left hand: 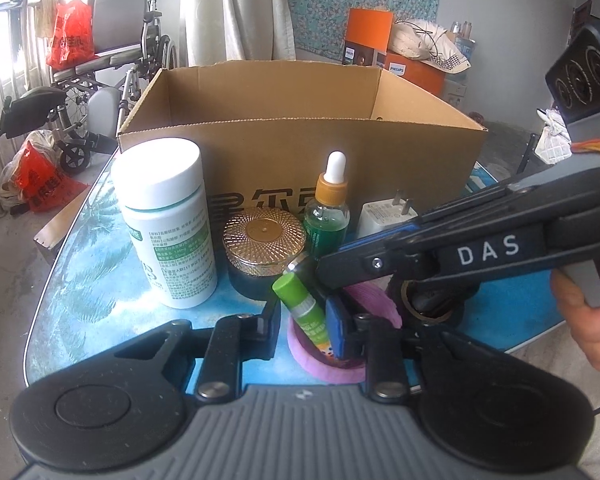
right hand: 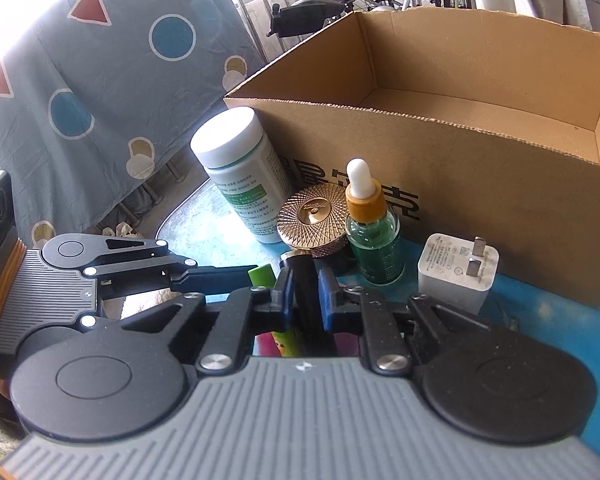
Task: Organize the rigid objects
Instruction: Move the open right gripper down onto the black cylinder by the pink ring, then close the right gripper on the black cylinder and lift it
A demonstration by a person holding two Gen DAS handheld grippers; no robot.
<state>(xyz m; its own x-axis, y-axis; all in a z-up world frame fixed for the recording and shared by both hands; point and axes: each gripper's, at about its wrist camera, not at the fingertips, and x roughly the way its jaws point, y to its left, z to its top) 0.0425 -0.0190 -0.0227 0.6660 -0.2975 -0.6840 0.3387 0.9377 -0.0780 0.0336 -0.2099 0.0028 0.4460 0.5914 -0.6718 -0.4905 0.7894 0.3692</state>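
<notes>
It was a lived-in home: a folded wheelchair [left hand: 100,80] stood at upper left beside pale curtains [left hand: 236,12], a patterned bedsheet [right hand: 80,80] hung at left, and boxed appliances [left hand: 396,56] sat stacked at upper right.

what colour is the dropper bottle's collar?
Amber-orange, under a white bulb; dropper bottle shows best in the right wrist view.

Two close wrist views angled down, both facing cardboard box [left hand: 300,152], crossing.

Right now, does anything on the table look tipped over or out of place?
Only the green tube and the black tube lean in the pink cup, each clamped by fingers. The other items stand upright; nothing spilled.
</notes>
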